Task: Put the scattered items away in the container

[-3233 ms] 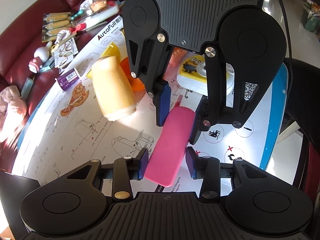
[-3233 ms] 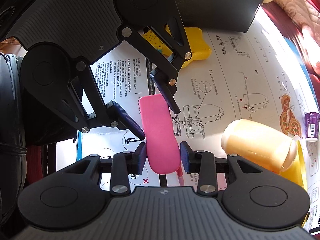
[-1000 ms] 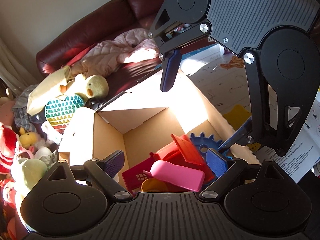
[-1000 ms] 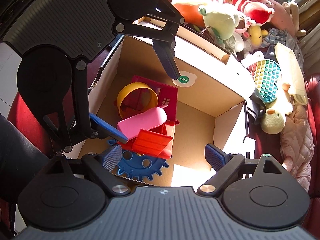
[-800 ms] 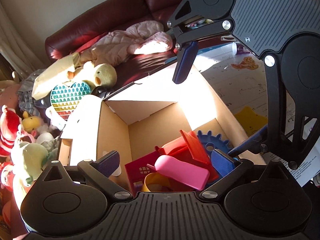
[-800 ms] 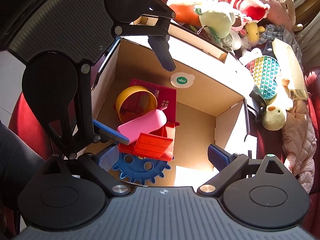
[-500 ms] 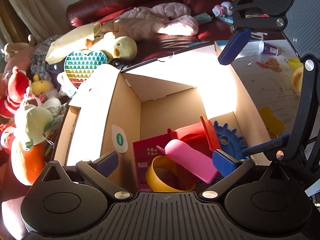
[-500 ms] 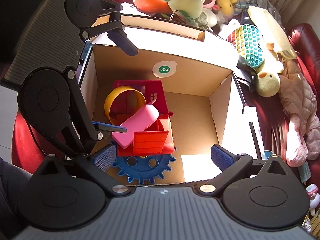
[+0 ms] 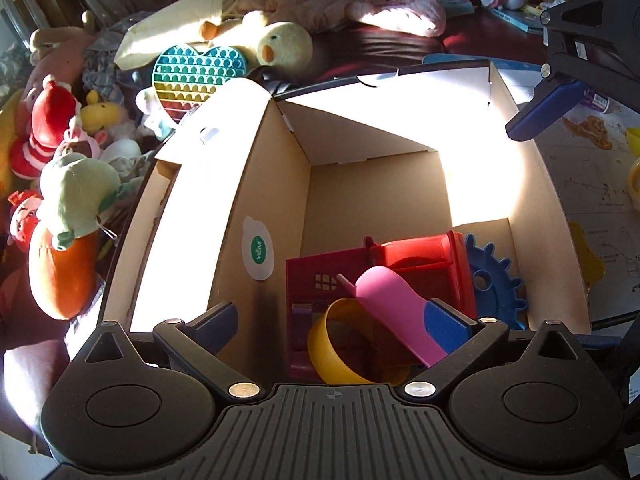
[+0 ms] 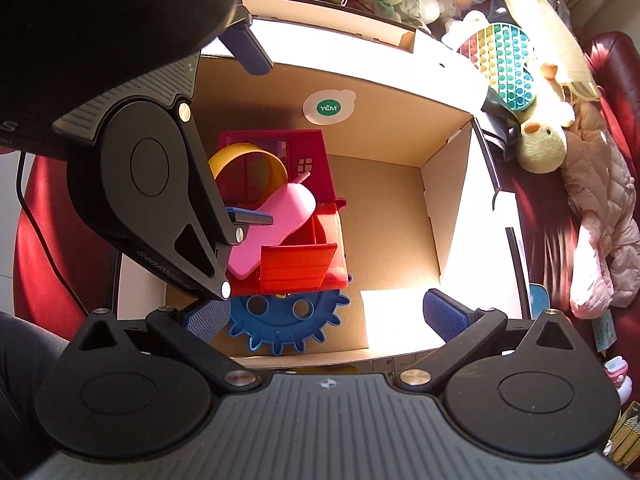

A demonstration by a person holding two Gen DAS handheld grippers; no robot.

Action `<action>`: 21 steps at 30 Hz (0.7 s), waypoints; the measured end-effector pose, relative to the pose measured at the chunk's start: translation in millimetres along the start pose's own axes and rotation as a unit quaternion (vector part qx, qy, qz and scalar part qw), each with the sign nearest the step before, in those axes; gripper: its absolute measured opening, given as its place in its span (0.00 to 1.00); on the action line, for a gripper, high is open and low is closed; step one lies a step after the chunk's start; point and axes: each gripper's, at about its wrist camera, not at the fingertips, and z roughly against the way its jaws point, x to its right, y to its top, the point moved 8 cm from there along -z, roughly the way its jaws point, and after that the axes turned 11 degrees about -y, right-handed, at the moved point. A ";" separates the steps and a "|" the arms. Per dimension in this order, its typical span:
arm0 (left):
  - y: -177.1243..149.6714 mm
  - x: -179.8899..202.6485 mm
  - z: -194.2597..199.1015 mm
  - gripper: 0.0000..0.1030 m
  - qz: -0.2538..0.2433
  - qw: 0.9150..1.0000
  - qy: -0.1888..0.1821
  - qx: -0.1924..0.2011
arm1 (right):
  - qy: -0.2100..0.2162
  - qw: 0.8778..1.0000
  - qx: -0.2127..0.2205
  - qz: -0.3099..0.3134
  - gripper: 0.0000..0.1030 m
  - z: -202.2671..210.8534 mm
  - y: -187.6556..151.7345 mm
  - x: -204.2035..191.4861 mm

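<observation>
Since the frames of three seconds back, when both grippers pinched the pink piece over the printed sheet, we have let it go and it now lies inside the cardboard box (image 9: 532, 184). Our left gripper (image 9: 332, 320) stands with its jaws spread wide and nothing between them; its right fingertip overlaps the pink piece (image 9: 394, 308) in the left wrist view, though we cannot tell whether it touches it or only hangs above it. Our right gripper (image 10: 326, 314) is likewise parted wide and empty, held over the near wall of the box.

We see the pink piece (image 10: 276, 228) tilted, resting across a red slatted toy (image 10: 302, 266) and against a dark red house panel (image 10: 310, 160). A yellow ring (image 10: 246, 156) sits beside it on the panel, and a blue gear (image 10: 286, 320) lies flat on the box floor just past the red toy. Half the floor is bare cardboard in strong sun.

Outside the box we see a plush duck (image 9: 280, 42), a rainbow heart-shaped pop toy (image 9: 192, 76), a pink quilted jacket (image 10: 600, 216) and more stuffed toys on a dark red sofa (image 10: 616, 64).
</observation>
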 end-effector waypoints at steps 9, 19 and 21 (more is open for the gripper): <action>-3.2 3.8 -12.8 1.00 0.002 1.000 -0.013 -0.019 | 0.009 1.000 -0.013 0.017 0.99 -7.8 -3.6 -6.1; -8.4 7.9 -21.1 1.00 -0.005 0.999 -0.035 -0.031 | 0.013 0.999 -0.027 0.028 0.99 -12.3 -5.8 -11.0; -9.0 8.7 -23.0 0.99 -0.005 0.999 -0.043 -0.033 | 0.010 0.999 -0.031 0.034 0.99 -12.6 -6.0 -12.3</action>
